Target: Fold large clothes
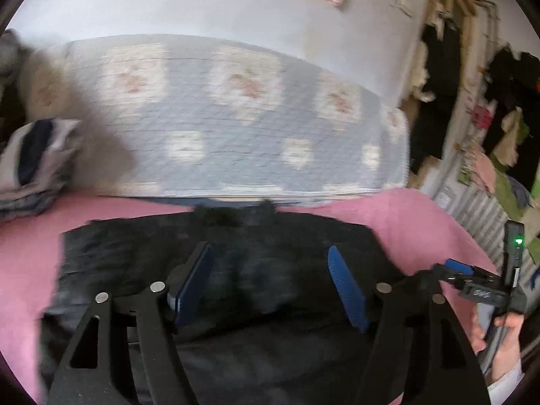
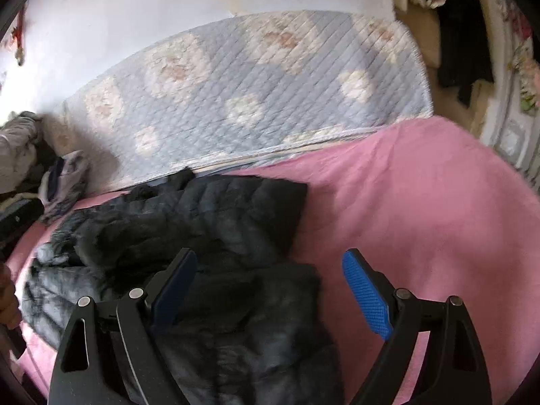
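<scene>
A large black quilted jacket (image 1: 236, 270) lies spread on the pink bed cover (image 1: 405, 222). My left gripper (image 1: 271, 270) is open above the jacket's middle, holding nothing. In the right wrist view the jacket (image 2: 209, 236) lies left of centre, partly folded, with a furry trim at its left. My right gripper (image 2: 268, 276) is open and empty above the jacket's right edge. The right gripper also shows in the left wrist view (image 1: 465, 270) at the far right, held by a hand.
A blue quilted mattress with flower patches (image 1: 236, 118) leans against the white wall behind the bed. A stack of folded clothes (image 1: 33, 165) lies at the left. Hanging clothes (image 1: 506, 118) crowd the right. Bare pink cover (image 2: 422, 202) stretches right of the jacket.
</scene>
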Motion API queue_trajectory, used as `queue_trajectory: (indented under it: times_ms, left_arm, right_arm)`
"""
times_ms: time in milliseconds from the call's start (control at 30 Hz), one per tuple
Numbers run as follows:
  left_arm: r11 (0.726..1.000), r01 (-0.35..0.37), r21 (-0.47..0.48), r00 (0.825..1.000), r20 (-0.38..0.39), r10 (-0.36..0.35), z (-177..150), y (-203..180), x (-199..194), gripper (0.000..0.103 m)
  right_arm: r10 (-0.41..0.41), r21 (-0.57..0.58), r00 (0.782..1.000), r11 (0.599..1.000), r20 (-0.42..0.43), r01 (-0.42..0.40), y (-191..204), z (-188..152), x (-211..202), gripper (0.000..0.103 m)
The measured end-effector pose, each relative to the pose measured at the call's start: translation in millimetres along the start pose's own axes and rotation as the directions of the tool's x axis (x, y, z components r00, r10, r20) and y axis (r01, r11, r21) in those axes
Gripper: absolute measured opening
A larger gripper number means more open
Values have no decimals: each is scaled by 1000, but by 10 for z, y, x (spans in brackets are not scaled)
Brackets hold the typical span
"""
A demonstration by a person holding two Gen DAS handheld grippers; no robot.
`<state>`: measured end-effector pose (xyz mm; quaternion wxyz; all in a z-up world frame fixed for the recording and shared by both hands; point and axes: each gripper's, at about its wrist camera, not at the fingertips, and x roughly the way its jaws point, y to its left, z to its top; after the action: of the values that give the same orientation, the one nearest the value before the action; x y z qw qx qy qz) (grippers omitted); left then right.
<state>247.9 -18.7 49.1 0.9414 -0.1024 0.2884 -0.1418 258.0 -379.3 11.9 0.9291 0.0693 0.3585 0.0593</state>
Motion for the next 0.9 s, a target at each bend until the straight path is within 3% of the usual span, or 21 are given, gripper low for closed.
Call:
queue_trajectory:
  times_ms: [67,200,267,367,433,533,600,667,800,900]
  left_arm:
    - [997,-75,-4,997,6,75,-50,302,-121,69]
    - [981,-193,-34,981,-3,193,-196,849,-354,70]
    - [970,-235,-65,972,-35,233,-285,1081,-419,69]
    - [952,-278,-126,958,-104,266,-423,1349,-416,69]
    - [949,-243,-200,967,-131,220,-489,1478,-409,69]
    - [944,-207,-256,973,-159,170,-567,1533,-416,70]
    - [940,-239,-243,964,-180,198,-604,1529,-428,69]
    - [937,-270,-221,953,-199,227,-616,1525,-423,69]
    - [929,-318,-187,934,-231,273,-638,1508,-368,70]
    - [910,-367,-193,896,-336,290,-718,1604,-178,70]
  right_arm:
    - [88,6,996,996,-29,-88,89,-1,62,90]
    - [287,59,953,957,-93,-283,371,12,291,90]
    - [333,87,935,942,-118,-325,519,13,451,90]
    - [336,70,928,942,-162,-329,751,-29,679,90]
    - [309,33,921,950,-237,-310,895,-92,905,90]
    - [212,-79,943,968,-258,-239,1080,-161,1081,89]
    - [148,-138,964,974,-222,-182,1152,-142,1094,71]
    - [104,-176,978,975,-180,-135,1151,-78,1059,12]
    - [9,-229,999,973,-37,-17,1025,121,850,12]
    - [-36,-264,997,963,70,54,929,322,658,12]
